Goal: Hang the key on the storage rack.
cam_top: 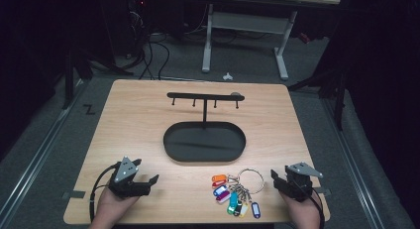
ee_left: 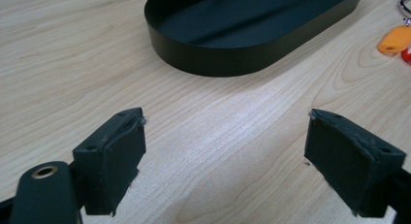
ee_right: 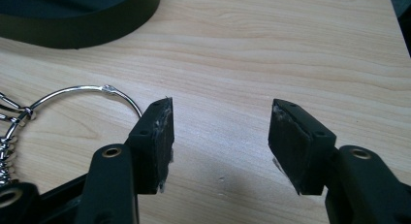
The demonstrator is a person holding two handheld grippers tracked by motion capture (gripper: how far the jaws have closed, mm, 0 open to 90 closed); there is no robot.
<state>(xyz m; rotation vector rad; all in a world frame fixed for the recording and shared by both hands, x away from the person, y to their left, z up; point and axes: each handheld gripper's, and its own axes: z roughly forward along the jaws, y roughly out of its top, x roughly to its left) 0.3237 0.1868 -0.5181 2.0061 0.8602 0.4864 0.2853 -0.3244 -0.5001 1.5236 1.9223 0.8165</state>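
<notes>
A bunch of coloured key tags (cam_top: pixel 233 195) on a large metal ring (cam_top: pixel 250 178) lies near the table's front edge, right of centre. Behind it stands a black oval tray (cam_top: pixel 171 140) with a T-shaped hook rack (cam_top: pixel 204 96) rising from it. My left gripper (cam_top: pixel 148 182) rests open at the front left, jaws wide apart over bare wood (ee_left: pixel 225 136), with the tray (ee_left: pixel 208 59) ahead of it. My right gripper (cam_top: pixel 277 178) is open at the front right, just right of the ring (ee_right: pixel 87 90), holding nothing.
The wooden table (cam_top: pixel 138 115) stands on grey floor. A white desk frame (cam_top: pixel 282 50) and cables are beyond its far edge. An orange tag (ee_left: pixel 395 40) shows at the right edge of the left gripper view.
</notes>
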